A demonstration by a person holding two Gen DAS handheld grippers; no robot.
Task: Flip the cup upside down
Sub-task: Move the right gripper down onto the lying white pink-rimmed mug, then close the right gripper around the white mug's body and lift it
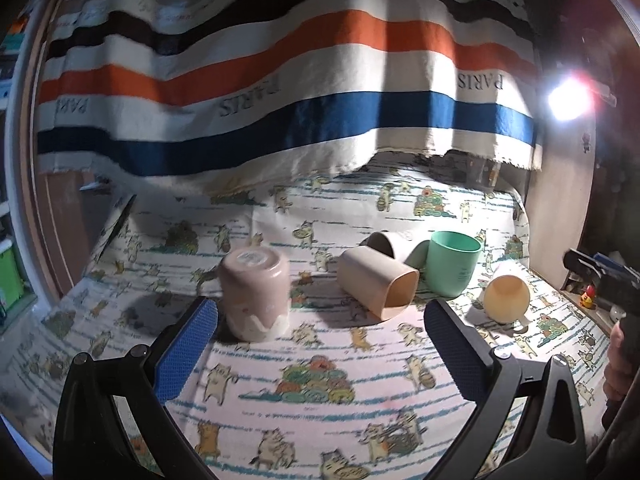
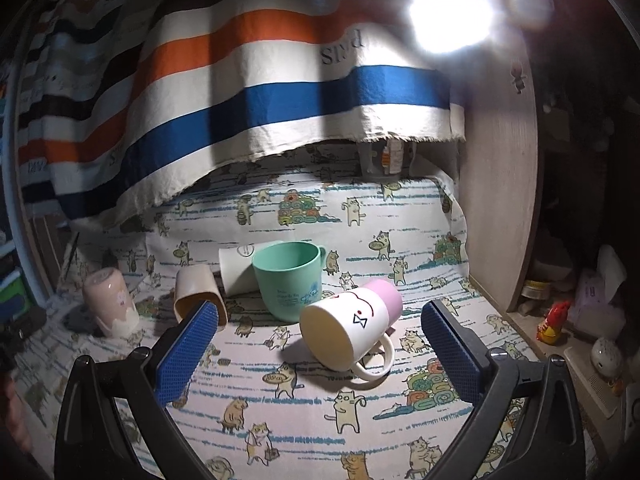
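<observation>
A pink cup (image 1: 255, 294) stands upside down on the cat-print cloth, just beyond my left gripper's (image 1: 320, 334) left fingertip; it also shows at the left of the right wrist view (image 2: 110, 306). The left gripper is open and empty. A beige square cup (image 1: 378, 286) lies on its side, a green cup (image 1: 452, 262) stands upright, and a white cup (image 1: 386, 242) lies behind them. A white and pink mug (image 2: 352, 328) lies on its side between my right gripper's (image 2: 320, 334) open, empty fingers. The green cup (image 2: 290, 276) and beige cup (image 2: 198, 290) stand beyond it.
A striped "PARIS" cloth (image 1: 280, 80) hangs at the back. A wooden side panel (image 2: 496, 200) bounds the right, with small toys and boxes (image 2: 554, 322) beyond it. A bright lamp (image 2: 450, 16) glares at the upper right. The right gripper shows at the edge of the left wrist view (image 1: 608, 276).
</observation>
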